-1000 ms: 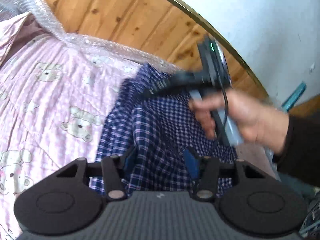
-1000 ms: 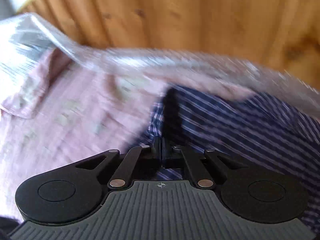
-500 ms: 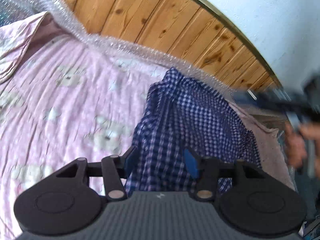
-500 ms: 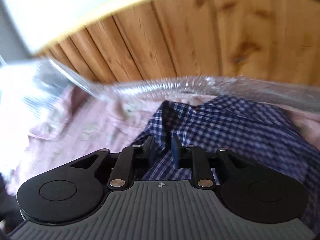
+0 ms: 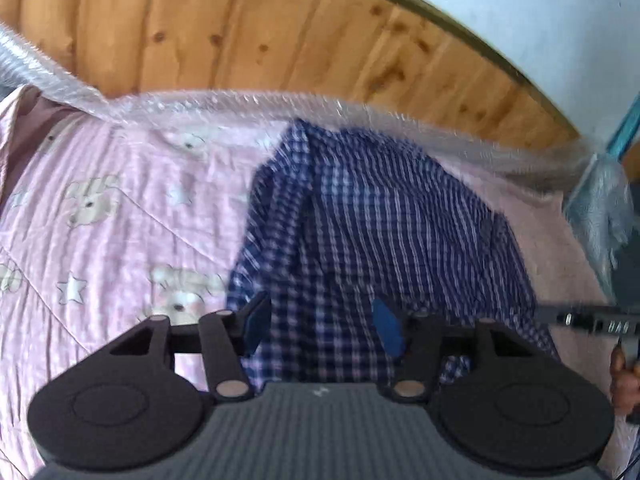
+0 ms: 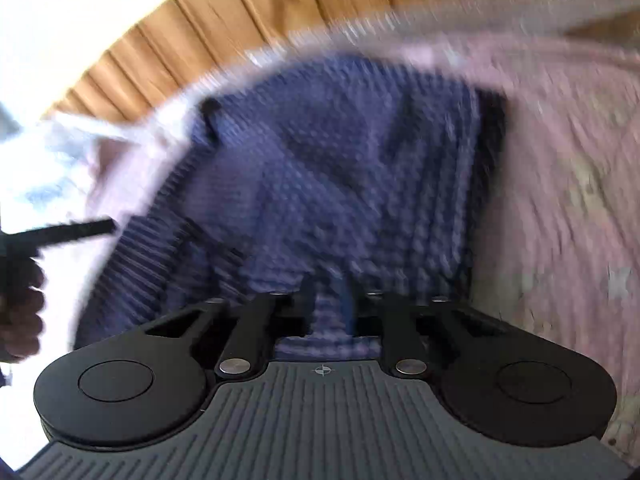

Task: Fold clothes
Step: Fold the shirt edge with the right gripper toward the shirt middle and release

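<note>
A dark blue checked shirt (image 5: pixel 384 224) lies crumpled on a pink quilt (image 5: pixel 120 216) printed with bears. My left gripper (image 5: pixel 320 326) hovers over the shirt's near edge; its jaws are opening and its blue pads (image 5: pixel 386 330) grip nothing. The right gripper (image 5: pixel 568 318) pokes in from the right edge, held by a hand (image 5: pixel 622 380). The right wrist view is blurred. There the shirt (image 6: pixel 340 160) fills the middle, and my right gripper (image 6: pixel 328 304) hangs above its near edge, jaws opening with no cloth pinched. The left gripper (image 6: pixel 80 232) shows at the left.
A wooden headboard (image 5: pixel 240 32) runs behind the bed. A strip of bubble wrap (image 5: pixel 224 104) lies along its foot. A white wall (image 5: pixel 520 8) rises above it. A teal object (image 5: pixel 624 128) stands at the far right.
My right gripper went from shut to open and swung away from over the shirt to its right side. The left view panned so the shirt sits centred; its jaws spread slightly wider.
</note>
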`<move>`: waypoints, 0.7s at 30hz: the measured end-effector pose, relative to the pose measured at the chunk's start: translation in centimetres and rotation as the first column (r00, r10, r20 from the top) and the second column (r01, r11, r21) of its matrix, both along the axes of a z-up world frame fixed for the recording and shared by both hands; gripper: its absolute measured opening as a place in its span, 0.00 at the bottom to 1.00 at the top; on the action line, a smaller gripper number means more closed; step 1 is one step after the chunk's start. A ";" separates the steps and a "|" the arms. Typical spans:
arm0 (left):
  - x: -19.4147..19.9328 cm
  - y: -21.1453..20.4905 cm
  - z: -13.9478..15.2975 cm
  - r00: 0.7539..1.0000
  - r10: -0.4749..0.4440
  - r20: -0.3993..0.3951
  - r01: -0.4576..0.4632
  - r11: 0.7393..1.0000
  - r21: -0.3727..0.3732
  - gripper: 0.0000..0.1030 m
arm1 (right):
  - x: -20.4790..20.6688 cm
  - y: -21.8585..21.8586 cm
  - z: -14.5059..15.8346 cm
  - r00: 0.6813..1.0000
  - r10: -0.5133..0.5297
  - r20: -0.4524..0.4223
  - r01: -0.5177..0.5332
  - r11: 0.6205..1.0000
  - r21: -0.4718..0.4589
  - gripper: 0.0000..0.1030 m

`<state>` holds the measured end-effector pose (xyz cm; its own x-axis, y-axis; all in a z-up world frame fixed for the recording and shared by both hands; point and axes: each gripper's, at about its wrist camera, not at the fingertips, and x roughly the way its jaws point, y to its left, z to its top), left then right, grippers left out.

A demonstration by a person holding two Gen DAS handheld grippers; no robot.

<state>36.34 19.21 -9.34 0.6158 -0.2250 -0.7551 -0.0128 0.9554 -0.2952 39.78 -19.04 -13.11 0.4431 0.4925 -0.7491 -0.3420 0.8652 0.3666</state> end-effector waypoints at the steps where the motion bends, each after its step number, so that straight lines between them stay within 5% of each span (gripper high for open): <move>1: 0.3 -0.3 -0.8 0.999 -0.005 -0.035 0.006 1.000 0.027 0.56 | 0.2 0.1 -0.4 1.000 0.009 0.001 -0.009 1.000 -0.012 0.32; 4: 1.3 -1.2 -3.3 0.990 -0.012 -0.141 0.028 0.994 0.106 0.55 | 0.8 0.4 -2.4 0.999 0.027 -0.016 -0.028 0.997 -0.070 0.30; 5: 1.6 -1.0 -2.7 0.991 -0.026 -0.132 0.040 0.993 0.108 0.55 | 1.1 0.1 -3.4 1.000 0.022 -0.019 -0.024 0.996 -0.085 0.10; 7: 2.5 -0.4 -1.0 0.995 -0.055 -0.086 0.065 0.991 0.114 0.57 | 2.4 -1.1 -3.0 0.998 0.005 -0.068 -0.008 0.999 -0.035 0.10; 8: 3.0 0.0 0.1 0.996 -0.070 -0.049 0.076 0.990 0.119 0.62 | 3.3 -1.8 -2.3 0.998 -0.001 -0.063 0.000 1.000 -0.018 0.19; 9: 4.2 0.3 0.9 0.996 -0.087 -0.019 0.089 0.986 0.141 0.70 | 4.2 -2.5 -1.6 0.999 -0.004 -0.032 0.003 1.000 -0.013 0.39; 11: 7.2 0.5 1.4 0.994 -0.112 0.008 0.108 0.973 0.204 0.78 | 6.1 -3.8 -0.1 1.000 -0.009 0.028 0.009 1.000 -0.001 0.54; 15: 14.6 1.0 0.3 0.990 -0.139 -0.020 0.139 0.952 0.271 0.81 | 12.5 -6.0 0.4 0.996 -0.035 0.079 0.039 0.998 -0.041 0.57; 21: 21.7 1.4 -2.7 0.988 -0.147 -0.049 0.154 0.966 0.207 0.81 | 21.0 -6.3 -2.6 0.996 -0.060 0.069 0.068 0.989 -0.129 0.64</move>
